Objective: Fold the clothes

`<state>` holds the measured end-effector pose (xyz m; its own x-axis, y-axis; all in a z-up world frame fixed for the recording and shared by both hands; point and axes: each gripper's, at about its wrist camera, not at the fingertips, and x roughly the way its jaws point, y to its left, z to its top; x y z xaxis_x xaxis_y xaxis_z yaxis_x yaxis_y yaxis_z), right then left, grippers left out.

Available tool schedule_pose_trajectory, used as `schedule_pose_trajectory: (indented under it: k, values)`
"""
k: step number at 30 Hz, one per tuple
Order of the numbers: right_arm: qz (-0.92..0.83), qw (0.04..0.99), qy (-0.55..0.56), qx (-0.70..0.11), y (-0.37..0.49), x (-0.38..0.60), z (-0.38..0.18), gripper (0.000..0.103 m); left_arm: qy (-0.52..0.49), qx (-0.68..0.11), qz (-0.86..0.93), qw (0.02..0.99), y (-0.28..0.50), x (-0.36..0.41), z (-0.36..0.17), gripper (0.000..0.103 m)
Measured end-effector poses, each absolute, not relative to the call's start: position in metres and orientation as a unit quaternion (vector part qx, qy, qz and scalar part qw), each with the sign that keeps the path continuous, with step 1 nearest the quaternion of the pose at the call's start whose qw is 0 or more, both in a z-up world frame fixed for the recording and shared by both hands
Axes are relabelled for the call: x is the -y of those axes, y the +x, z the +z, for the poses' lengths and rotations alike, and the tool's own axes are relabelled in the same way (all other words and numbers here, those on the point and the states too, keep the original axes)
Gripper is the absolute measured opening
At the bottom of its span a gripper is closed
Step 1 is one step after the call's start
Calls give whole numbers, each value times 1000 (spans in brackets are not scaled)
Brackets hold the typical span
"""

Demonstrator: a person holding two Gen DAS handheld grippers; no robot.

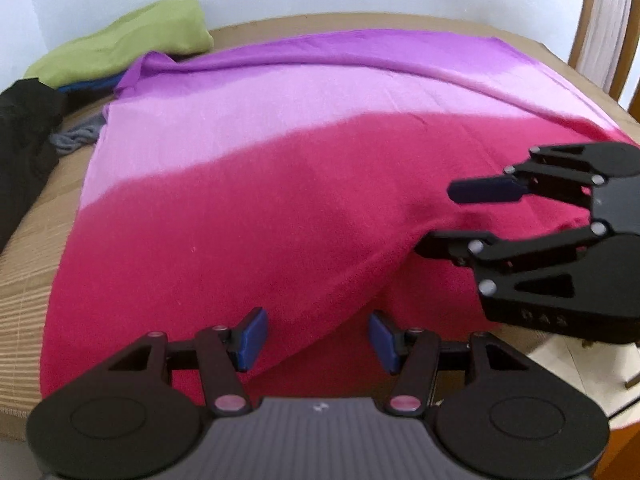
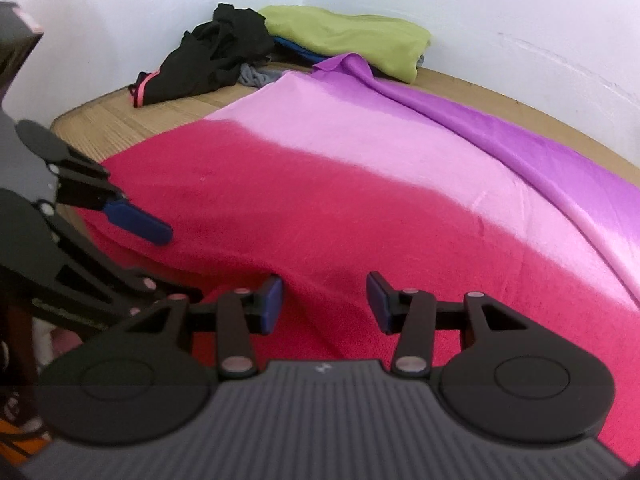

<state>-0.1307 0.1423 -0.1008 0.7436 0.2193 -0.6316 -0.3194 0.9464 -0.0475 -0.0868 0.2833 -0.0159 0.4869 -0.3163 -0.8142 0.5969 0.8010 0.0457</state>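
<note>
Both your grippers, left (image 1: 318, 338) and right (image 2: 325, 304), hang open over the cloth's (image 1: 248, 216) raised near fold; you're lined up to pinch it.

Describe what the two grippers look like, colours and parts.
Both the left gripper and the right gripper are matte black linkage frames with round silvery-pink pivot pins, blue pads on the jaws, and a ribbed grey body behind. No cables or sleeves show.

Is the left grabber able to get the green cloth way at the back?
Probably not from here. The left gripper hangs open over the near red end of the big pink-and-purple cloth, and the green cloth lies on the table's far side, past it.
</note>
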Motion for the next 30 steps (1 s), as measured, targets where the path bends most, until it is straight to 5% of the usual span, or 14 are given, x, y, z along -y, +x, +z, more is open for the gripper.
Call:
schedule_pose_trajectory:
  k: [1,2,3,12,14,21,30]
  values:
    - [147,930,-79,-329,-132,-143,-101,48,163,-422,-266,851,-86,-283,-16,40]
    - [151,928,-82,-330,-133,-143,-101,48,161,-420,-263,854,-83,-284,-15,12]
    - [156,926,-89,-333,-134,-144,-103,48,157,-421,-261,854,-80,-285,-15,4]
    - [131,930,-170,-299,-142,-158,-114,46,88,-387,-236,887,-73,-306,17,1]
    - [121,932,-166,-300,-138,-153,-110,3,97,-382,-228,890,-74,-306,22,1]
    - [202,924,-177,-273,-163,-151,-62,4,113,-372,-201,899,-90,-329,49,1]
    - [271,884,-128,-360,-162,-162,-95,4,130,-447,-176,867,-95,-337,13,1]
